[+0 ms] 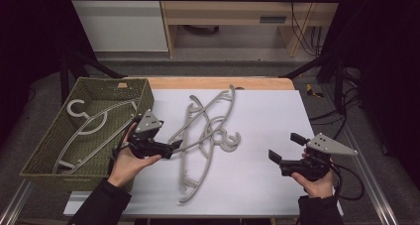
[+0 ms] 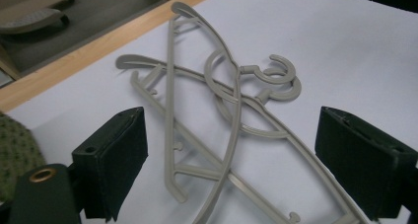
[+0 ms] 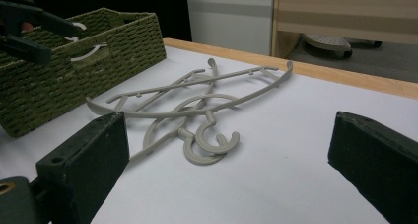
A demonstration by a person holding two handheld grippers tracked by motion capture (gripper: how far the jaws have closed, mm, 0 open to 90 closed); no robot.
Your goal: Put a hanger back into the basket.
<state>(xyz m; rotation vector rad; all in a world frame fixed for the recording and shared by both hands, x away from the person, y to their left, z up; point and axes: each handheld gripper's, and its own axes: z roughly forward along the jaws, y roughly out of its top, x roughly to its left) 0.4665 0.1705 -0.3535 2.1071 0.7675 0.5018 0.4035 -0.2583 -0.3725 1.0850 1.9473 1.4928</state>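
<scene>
From the high view, a pile of grey plastic hangers point(image 1: 208, 136) lies crossed on the white table point(image 1: 267, 185), roughly at its middle and a little to the left. The left gripper point(image 1: 174, 146) sits at the left edge of that pile, just beside the green woven basket point(image 1: 49, 150), with its jaw tips right at the end of one hanger arm; whether they touch it cannot be told from here. Another hanger point(image 1: 91, 123) lies inside the basket. The right gripper point(image 1: 286, 146) is held well apart from the pile, over bare table to the right, its jaws spread with nothing between them.

In the left gripper view, the left gripper point(image 2: 231, 155) has its jaws wide apart. The hangers point(image 2: 222, 130) lie crossed between and beyond the two pads, their long arms running down into the gap, the hooks point(image 2: 278, 78) farther off toward the right. Neither pad is seen pressing on the plastic.

In the right gripper view, the right gripper point(image 3: 226, 165) also stands wide, its jaws holding nothing. The hangers point(image 3: 197, 98) lie ahead on the white table, nearer the left pad, with the hooks point(image 3: 212, 145) closest to the camera but clear of both pads. The basket point(image 3: 98, 61) stands beyond at the left, and the other gripper shows dark at the upper left corner.
</scene>
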